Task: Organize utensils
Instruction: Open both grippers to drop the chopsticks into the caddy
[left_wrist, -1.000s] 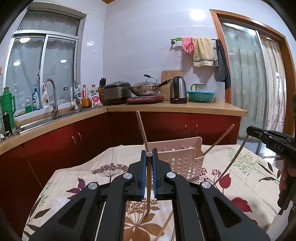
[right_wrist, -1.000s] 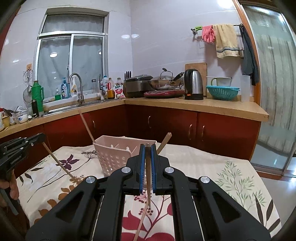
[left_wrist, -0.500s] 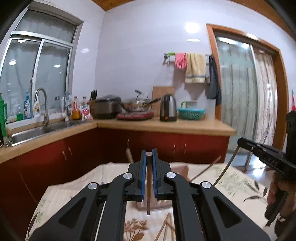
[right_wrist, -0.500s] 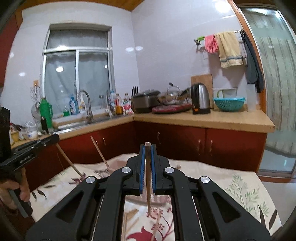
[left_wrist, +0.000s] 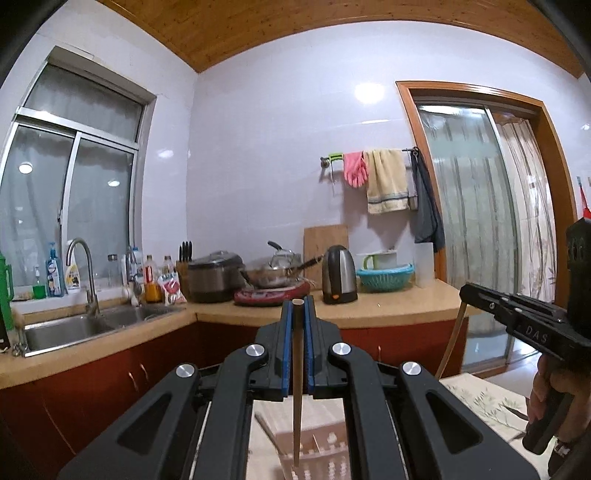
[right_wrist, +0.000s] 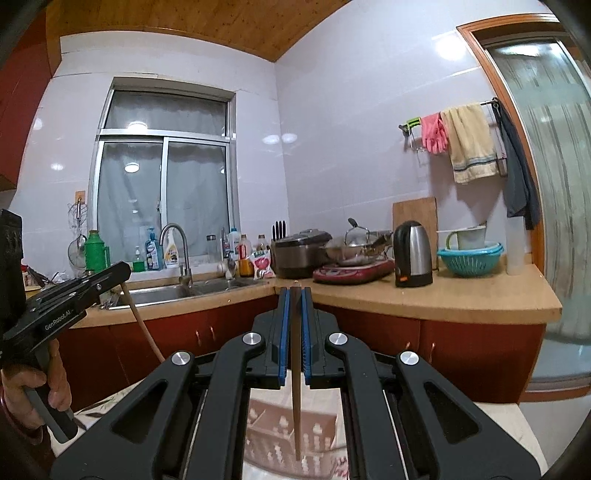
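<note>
The left gripper (left_wrist: 297, 306) is clamped on a wooden chopstick (left_wrist: 297, 387) whose long axis runs near vertical, top end level with the jaw tips, thin end pointing down. The right gripper (right_wrist: 294, 295) pinches a second chopstick (right_wrist: 296, 387) the same way. Each stick hangs above a pale pink perforated basket (right_wrist: 280, 435) on the flowered tablecloth (left_wrist: 484, 398); inside the basket another stick (left_wrist: 267, 430) leans at a slant.

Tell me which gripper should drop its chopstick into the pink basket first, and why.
Either, marginally the right gripper. Both jaws are shut on a chopstick hanging tip-down over the pink basket; the left gripper holds its chopstick likewise, near a stick already standing inside.
</note>
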